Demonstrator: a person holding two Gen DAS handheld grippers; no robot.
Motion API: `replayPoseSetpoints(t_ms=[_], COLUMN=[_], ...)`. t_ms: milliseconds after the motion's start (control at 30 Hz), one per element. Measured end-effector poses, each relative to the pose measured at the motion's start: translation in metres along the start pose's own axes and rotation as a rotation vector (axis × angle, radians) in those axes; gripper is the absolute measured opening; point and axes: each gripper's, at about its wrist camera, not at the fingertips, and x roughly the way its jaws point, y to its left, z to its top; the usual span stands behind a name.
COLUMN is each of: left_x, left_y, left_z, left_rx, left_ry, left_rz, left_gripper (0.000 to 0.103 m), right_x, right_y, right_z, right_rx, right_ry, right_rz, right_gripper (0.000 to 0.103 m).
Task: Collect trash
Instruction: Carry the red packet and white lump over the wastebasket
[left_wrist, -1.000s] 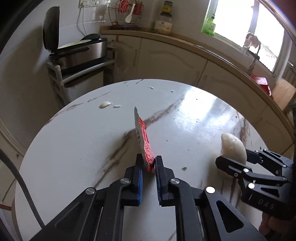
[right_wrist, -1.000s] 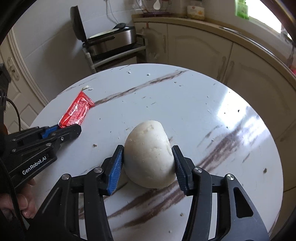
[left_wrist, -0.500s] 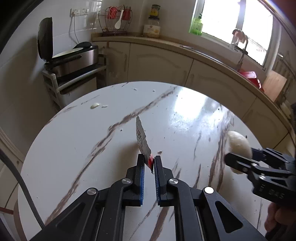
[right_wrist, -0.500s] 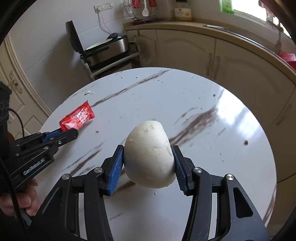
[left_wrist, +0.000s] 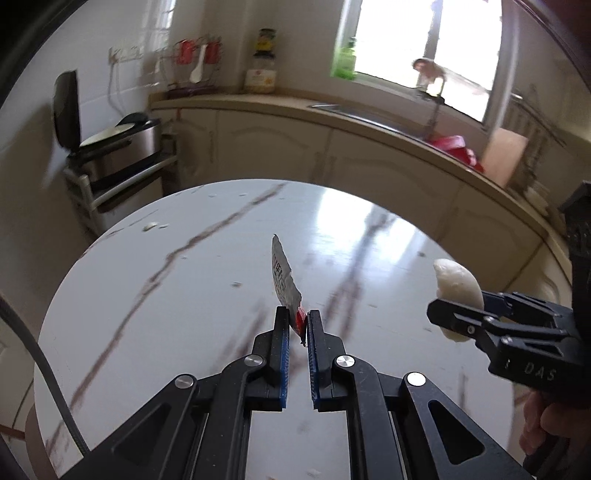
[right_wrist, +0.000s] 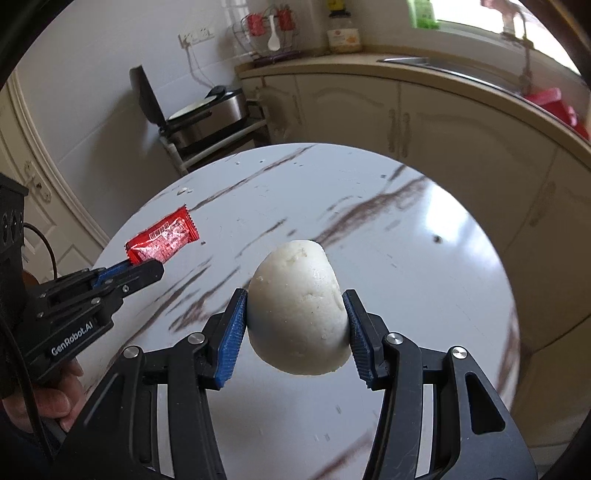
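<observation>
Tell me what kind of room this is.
Most likely a home kitchen: a curved counter with cream cabinets, a sink under the window, a utensil rack on the counter, and a round marble-look table in the middle.

Bright window (left_wrist: 424, 40) above cream cabinets (left_wrist: 266, 147)

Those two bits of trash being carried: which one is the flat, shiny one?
The red wrapper, pinched by one end in the left tool. The other, in the right tool, is a round white lump of dough.
</observation>
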Motion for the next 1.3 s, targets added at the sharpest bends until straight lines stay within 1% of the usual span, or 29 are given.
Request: replayPoseSetpoints(t_ms=[167,367,600,667,767,867,967,1100,1300], left_x=[-0.031,-0.068,-0.092,-0.091,-0.094,-0.090,-0.069,-0.042,0.001], left_y=[-0.038,-0.092,-0.166,-0.185,-0.211,-0.232,-0.246,-0.268,-0.296], left_z=[-0.019,-0.039,-0.061,-0.063,-0.076,-0.089,-0.094,-0.114,-0.134], left_rx=[0.055,0.130,0.240,0.265,0.302,0.334,0.363,0.399,0.451], left_ry=[-0.011,-0.029,-0.018,-0.011,0.009,0.041,0.099,0.184,0.296], left_rz=[-0.054,-0.148,-0.266,-0.290,-0.332,-0.365,-0.390,-0.401,-0.395], left_gripper=[0.005,0.005,0.005,0.005,0.005,0.005,0.005,0.005,0.005], right_x=[-0.041,-0.090,-0.155,-0.167,-0.182,-0.190,-0.186,-0.169,-0.131], right_y=[-0.021,-0.047,-0.096,-0.111,-0.133,-0.154,-0.177,-0.211,-0.246], right_z=[-0.020,-0.045,-0.088,-0.100,-0.122,-0.143,-0.165,-0.200,-0.236], right_rx=[0.038,0.081,0.169,0.194,0.236,0.274,0.325,0.397,0.476], right_ry=[-0.042,-0.084,-0.129,-0.131,-0.126,-0.110,-0.080,-0.015,0.071], right_rz=[-0.013,-0.052,-0.152,-0.182,-0.225,-0.258,-0.280,-0.292,-0.270], right_gripper=[0.049,0.049,0.049,0.049,0.049,0.049,0.049,0.049,0.049])
